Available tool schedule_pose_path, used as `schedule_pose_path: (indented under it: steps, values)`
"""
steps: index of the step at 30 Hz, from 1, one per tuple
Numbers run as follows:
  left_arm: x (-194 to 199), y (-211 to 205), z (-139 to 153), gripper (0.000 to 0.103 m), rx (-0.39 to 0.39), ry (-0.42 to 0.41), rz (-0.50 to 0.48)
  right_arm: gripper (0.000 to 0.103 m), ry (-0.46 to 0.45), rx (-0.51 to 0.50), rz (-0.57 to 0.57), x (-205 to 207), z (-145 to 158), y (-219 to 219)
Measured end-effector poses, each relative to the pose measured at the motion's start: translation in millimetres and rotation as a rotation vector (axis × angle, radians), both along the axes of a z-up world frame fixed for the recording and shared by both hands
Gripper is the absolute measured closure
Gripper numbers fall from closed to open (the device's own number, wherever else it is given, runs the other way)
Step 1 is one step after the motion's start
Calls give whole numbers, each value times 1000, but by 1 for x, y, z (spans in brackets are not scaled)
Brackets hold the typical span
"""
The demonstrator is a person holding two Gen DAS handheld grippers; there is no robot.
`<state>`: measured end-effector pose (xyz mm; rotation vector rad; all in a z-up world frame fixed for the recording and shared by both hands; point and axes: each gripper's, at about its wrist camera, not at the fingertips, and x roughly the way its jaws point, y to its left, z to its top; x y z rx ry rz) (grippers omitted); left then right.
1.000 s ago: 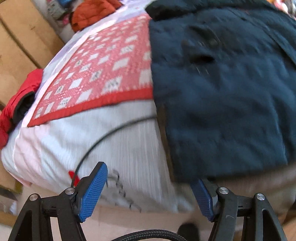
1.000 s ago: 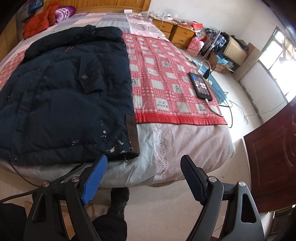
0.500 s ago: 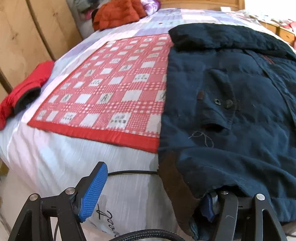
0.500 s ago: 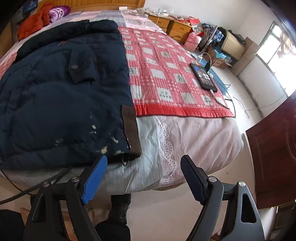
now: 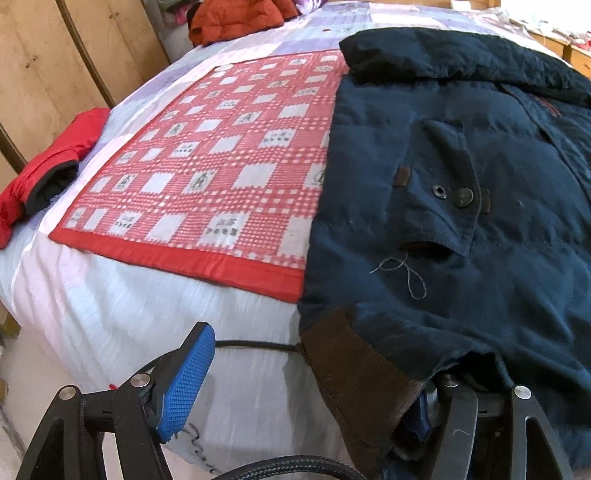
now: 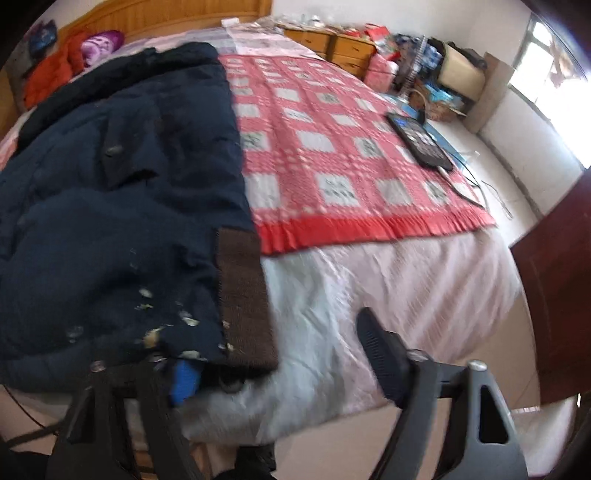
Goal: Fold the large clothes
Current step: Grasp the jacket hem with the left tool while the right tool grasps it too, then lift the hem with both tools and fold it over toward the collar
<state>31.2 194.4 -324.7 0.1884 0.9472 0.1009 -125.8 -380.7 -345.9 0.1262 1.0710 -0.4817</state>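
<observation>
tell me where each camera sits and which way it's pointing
Left wrist: sits on the left gripper at the foot of the bed, looking down along the navy coat's hem corner and the red checked blanket; its jaws stand open, one slipped under the brown trim.
Right wrist: sits on the right gripper at the coat's other hem corner, facing up the bed toward a phone and wooden drawers; its jaws are closing around the hem.
Shared: coat, blanket, orange garment by the headboard.

Right gripper (image 6: 284, 365) closing — brown cuff (image 6: 245, 299) of navy coat (image 6: 118, 206) between its fingers (image 6: 384, 360).
</observation>
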Motion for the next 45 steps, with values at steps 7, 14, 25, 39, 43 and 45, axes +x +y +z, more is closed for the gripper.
schedule_pose_path:
  steps: [7,14,25,39,43,45]
  values:
    - [10,24,-6,37,-67,24,88,73,-62,89,-32,2,4,-20]
    - [5,13,-6,88,-79,85,-13,83,-35,115,48,8,20,-18]
    - [10,14,61,90,-111,35,-22,83,-61,73,129,24,89,-14]
    - [150,-23,222,90,-37,-68,-30,88,-276,-20,394,189,261,-53]
    - [226,-36,234,90,-55,-91,-82,88,-276,-59,420,272,285,-67]
    - [271,-40,231,90,-72,-104,-110,88,-265,-83,409,314,289,-69]
